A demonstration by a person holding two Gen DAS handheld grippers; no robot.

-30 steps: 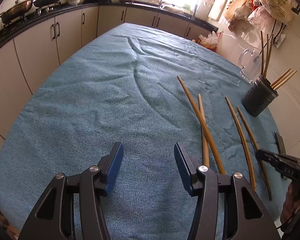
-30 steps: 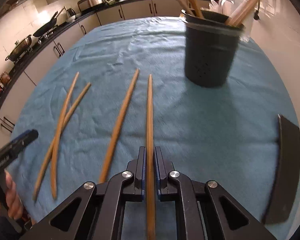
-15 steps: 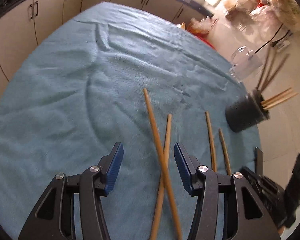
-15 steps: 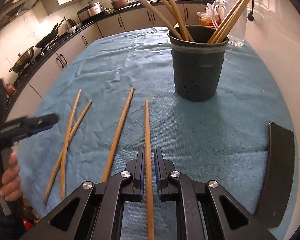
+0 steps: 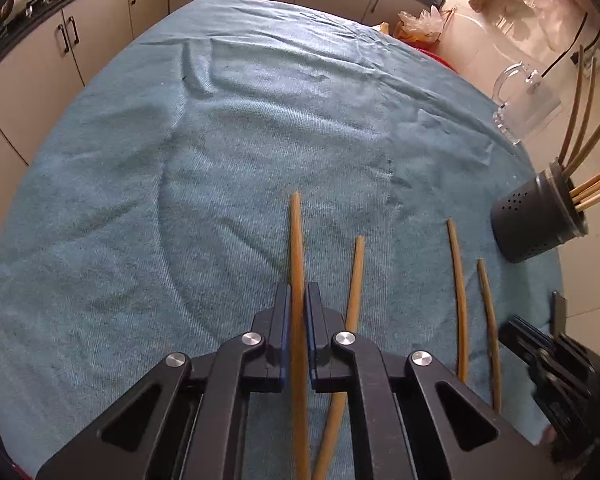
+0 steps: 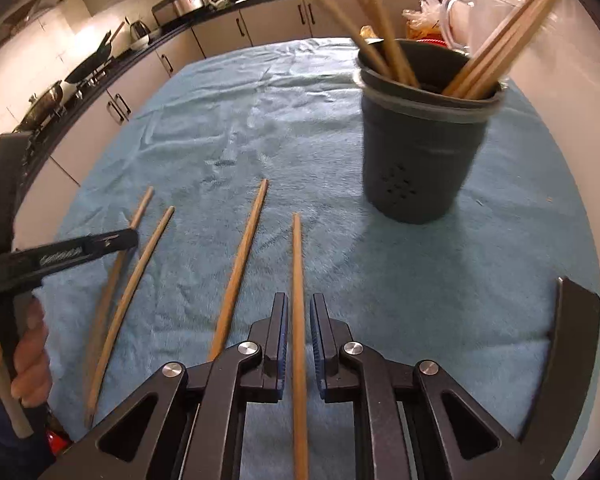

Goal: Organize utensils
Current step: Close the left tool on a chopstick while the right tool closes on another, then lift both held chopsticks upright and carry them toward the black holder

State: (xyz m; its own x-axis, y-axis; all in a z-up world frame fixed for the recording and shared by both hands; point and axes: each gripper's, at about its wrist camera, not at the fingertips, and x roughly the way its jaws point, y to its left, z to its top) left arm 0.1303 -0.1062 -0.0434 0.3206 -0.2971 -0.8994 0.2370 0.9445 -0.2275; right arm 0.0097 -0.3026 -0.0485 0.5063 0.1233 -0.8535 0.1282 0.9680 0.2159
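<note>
Several wooden chopsticks lie on the blue cloth (image 5: 180, 184). My left gripper (image 5: 298, 292) is shut on one long chopstick (image 5: 296, 240); a second chopstick (image 5: 356, 276) runs under its right finger. Two more chopsticks (image 5: 458, 288) lie to the right. A dark holder (image 6: 420, 152) with several chopsticks stands ahead of my right gripper (image 6: 299, 304). Its jaws are opening, a thin gap either side of the chopstick (image 6: 296, 256) between them, whose tip rests on the cloth. The holder (image 5: 536, 220) is also at the far right in the left wrist view.
A glass mug (image 5: 528, 104) stands beyond the holder near the table's far edge. A flat black object (image 6: 572, 344) lies at the right edge of the cloth. Kitchen cabinets and a counter with pans run behind the table. A hand (image 6: 28, 352) holds the left gripper's handle.
My left gripper came over the long chopstick and shut on it. My right gripper moved nearer the holder with its chopstick, and its jaws have parted slightly.
</note>
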